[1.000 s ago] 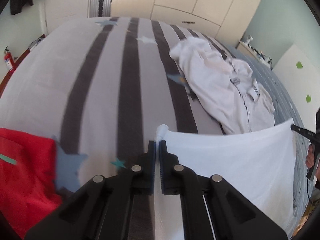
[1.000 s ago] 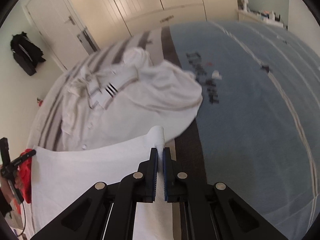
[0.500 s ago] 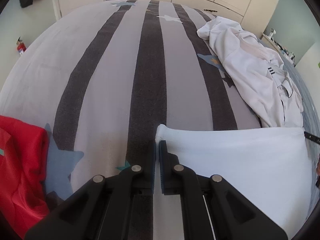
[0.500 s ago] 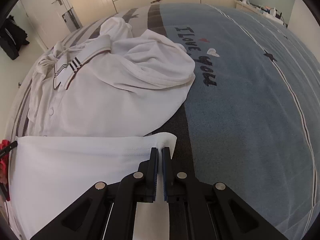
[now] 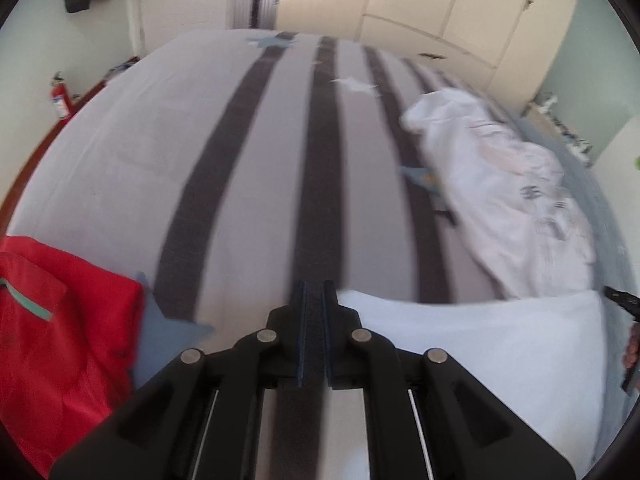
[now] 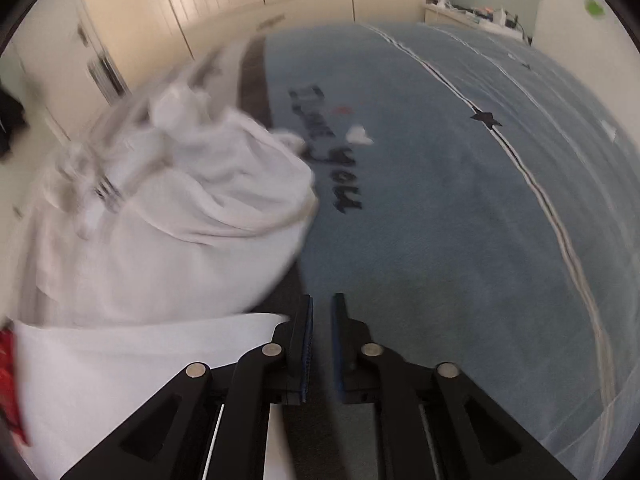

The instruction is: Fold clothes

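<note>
A flat white cloth (image 5: 472, 344) lies on the bed, to the right of my left gripper (image 5: 314, 292) and to the left of my right gripper (image 6: 320, 304); it also shows in the right wrist view (image 6: 132, 364). Both grippers stand slightly open and hold nothing. The cloth's corners lie just beside the fingertips, outside the jaws. A crumpled white shirt (image 5: 504, 192) lies beyond the cloth, and also shows in the right wrist view (image 6: 168, 216).
A red garment (image 5: 52, 328) lies at the left on the grey striped bedspread (image 5: 248, 160). A blue blanket with lettering (image 6: 440, 208) covers the right side. Wardrobes (image 5: 440, 4) stand behind the bed. The right gripper's tip (image 5: 622, 300) shows at the left view's edge.
Both grippers have let go of the white cloth's corners and opened a little. The cloth now lies flat on the bed. Both views have tilted up.
</note>
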The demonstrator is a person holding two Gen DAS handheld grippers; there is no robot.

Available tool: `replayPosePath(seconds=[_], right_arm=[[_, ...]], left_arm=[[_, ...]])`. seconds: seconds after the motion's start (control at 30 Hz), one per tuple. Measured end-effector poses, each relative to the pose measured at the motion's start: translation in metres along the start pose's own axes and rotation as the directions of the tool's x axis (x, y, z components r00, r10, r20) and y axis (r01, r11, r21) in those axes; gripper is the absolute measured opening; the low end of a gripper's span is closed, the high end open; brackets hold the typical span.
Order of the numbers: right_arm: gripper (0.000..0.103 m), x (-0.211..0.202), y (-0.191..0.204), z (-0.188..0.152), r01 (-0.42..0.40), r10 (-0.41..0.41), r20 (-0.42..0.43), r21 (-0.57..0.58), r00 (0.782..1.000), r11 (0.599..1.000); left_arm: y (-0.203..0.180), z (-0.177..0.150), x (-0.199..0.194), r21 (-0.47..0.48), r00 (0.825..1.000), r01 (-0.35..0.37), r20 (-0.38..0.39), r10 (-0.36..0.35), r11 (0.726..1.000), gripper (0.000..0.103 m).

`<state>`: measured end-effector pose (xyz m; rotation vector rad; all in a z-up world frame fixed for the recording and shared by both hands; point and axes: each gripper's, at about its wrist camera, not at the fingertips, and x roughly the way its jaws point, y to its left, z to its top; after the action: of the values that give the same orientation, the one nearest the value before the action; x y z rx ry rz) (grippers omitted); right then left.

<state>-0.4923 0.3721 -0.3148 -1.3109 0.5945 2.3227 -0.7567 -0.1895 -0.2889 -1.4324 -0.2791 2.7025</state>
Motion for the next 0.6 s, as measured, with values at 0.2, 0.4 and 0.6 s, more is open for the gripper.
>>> replayPosePath(seconds=[0.2,0.4,0.6], right_arm=[[0.010,-0.047,0.031,-0.077,-0.168,0.166,-0.033,-0.103,0.986,0.980],[0.010,-0.090,0.036,-0.168,-0.171,0.164,-0.061,-0.139,0.985,0.975],[0.010,-0.135,0.022,-0.235,-0.134,0.126,-0.064,-0.139,0.990,0.981]], left_arm=[[-0.028,-0.062,-0.042,0.054,0.991,0.130,-0.032,-0.129,0.990,0.007],[-0.033,-0.127,-0.059,0.074,0.991,0.112,-0.081,-0.106,0.991,0.007],[-0.030,-0.190,-0.124,0.055,0.995,0.075,-0.071,-0.071,0.996,0.011]])
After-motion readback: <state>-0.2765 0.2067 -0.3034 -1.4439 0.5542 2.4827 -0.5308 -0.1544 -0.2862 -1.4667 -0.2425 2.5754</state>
